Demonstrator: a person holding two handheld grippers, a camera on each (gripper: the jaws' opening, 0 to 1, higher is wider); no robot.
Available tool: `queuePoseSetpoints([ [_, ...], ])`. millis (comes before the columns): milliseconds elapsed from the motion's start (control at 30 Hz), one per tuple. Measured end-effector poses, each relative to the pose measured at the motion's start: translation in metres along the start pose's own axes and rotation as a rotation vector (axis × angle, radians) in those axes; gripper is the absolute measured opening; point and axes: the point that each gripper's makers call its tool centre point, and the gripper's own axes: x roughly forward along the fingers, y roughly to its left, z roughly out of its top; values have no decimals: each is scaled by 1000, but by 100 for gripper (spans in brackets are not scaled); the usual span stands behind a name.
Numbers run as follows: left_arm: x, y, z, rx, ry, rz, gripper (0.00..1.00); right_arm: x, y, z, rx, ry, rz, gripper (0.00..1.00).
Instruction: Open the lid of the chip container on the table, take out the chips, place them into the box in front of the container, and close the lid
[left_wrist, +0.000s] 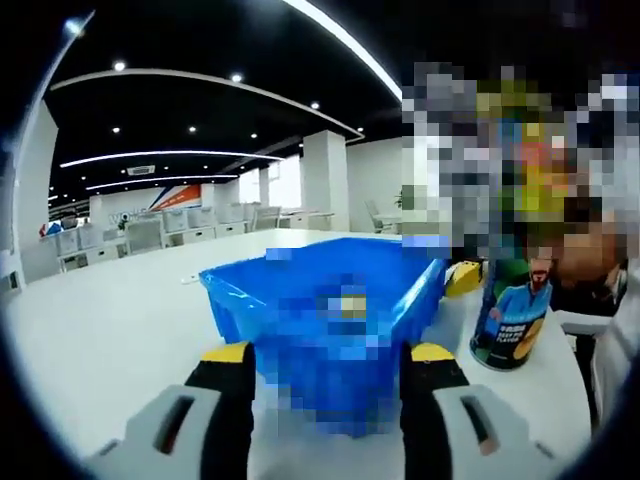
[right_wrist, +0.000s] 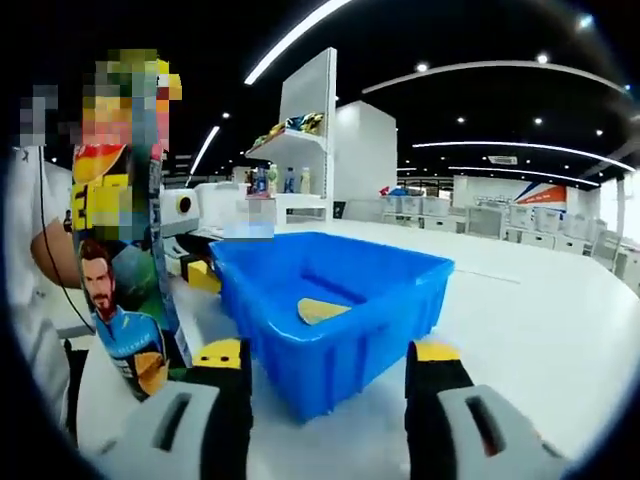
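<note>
A blue plastic box (left_wrist: 330, 310) stands on the white table, right in front of my left gripper (left_wrist: 327, 358), which is open with nothing between its jaws. The tall chip container (left_wrist: 512, 320) with a printed figure stands upright to the box's right. In the right gripper view the same box (right_wrist: 335, 300) holds a yellow chip (right_wrist: 320, 310) on its floor. The chip container (right_wrist: 125, 270) rises at the left, close beside the left jaw of my right gripper (right_wrist: 330, 358). That gripper is open and empty too. The container's top is hidden by mosaic.
The white table (left_wrist: 110, 340) spreads wide to the left of the box, and to its right in the right gripper view (right_wrist: 540, 320). A person (right_wrist: 40, 290) is close behind the container. White shelves (right_wrist: 300, 150) with items and office desks lie far back.
</note>
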Motion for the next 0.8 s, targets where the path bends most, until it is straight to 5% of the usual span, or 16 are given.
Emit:
queuePoseSetpoints([
  [233,-1,-2,-7,17,27,10,47,-7,-2,-9,22,34,-19,37],
  [800,-7,-2,-8,38,21,61,38,-4,-2,-8,2,28,-19,34],
])
